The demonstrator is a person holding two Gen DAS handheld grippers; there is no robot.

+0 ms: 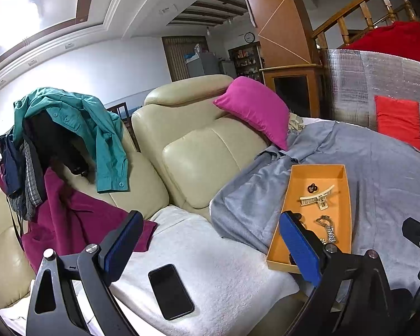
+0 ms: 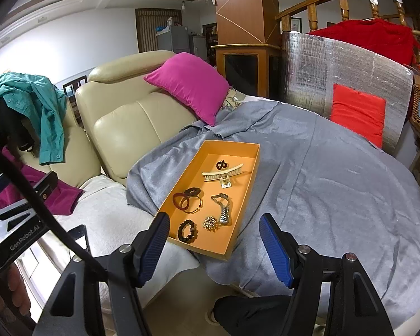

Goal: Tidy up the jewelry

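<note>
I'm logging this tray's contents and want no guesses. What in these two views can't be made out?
- Left wrist view: the near end of the orange tray is hidden behind the left gripper, so the bracelets there are unseen.
- Right wrist view: the phone is mostly covered by a black cable.
- Right wrist view: the watch face is too small to read.
- Both views: the small dark piece beside the hair claw is too small to identify.

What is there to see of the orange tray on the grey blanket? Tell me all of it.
The orange tray is a shallow, open rectangular box, seemingly cardboard, with low upright walls and no lid. It lies flat on the grey blanket, its near corner hanging over the blanket's edge above the white towel. Inside lie a cream hair claw, a metal watch, bangles, a dark bead bracelet and a gold brooch. Neither gripper touches it.
</note>
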